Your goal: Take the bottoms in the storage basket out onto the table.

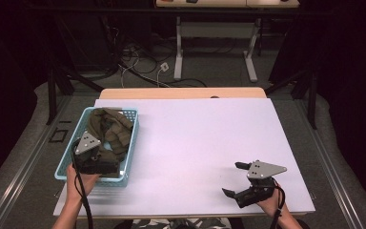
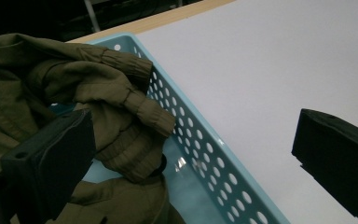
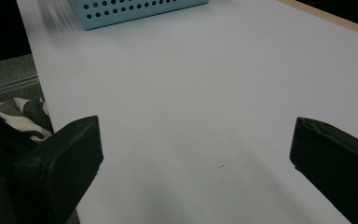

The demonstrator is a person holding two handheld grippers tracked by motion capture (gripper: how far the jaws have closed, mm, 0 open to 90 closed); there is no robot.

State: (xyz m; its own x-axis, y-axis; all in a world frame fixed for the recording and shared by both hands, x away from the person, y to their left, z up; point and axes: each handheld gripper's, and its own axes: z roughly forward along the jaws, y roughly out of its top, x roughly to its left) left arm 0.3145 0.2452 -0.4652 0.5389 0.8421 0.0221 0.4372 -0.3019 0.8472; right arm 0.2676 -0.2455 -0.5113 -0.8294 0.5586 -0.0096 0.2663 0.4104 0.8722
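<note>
High view: my left tongs hang over the near end of the blue basket, jaws apart straddling its right wall, one jaw over the crumpled olive garment inside. My right tongs rest at the near right of the table, jaws wide apart, empty.

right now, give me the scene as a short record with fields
garment: olive-green garment bunched inside the basket
basket: light blue perforated basket at the table's left near side
left tool: left tool open, over the basket's near end, one jaw by the cloth, not gripping
right tool: right tool open, holding nothing, over the table's right near part
table: white table
</note>
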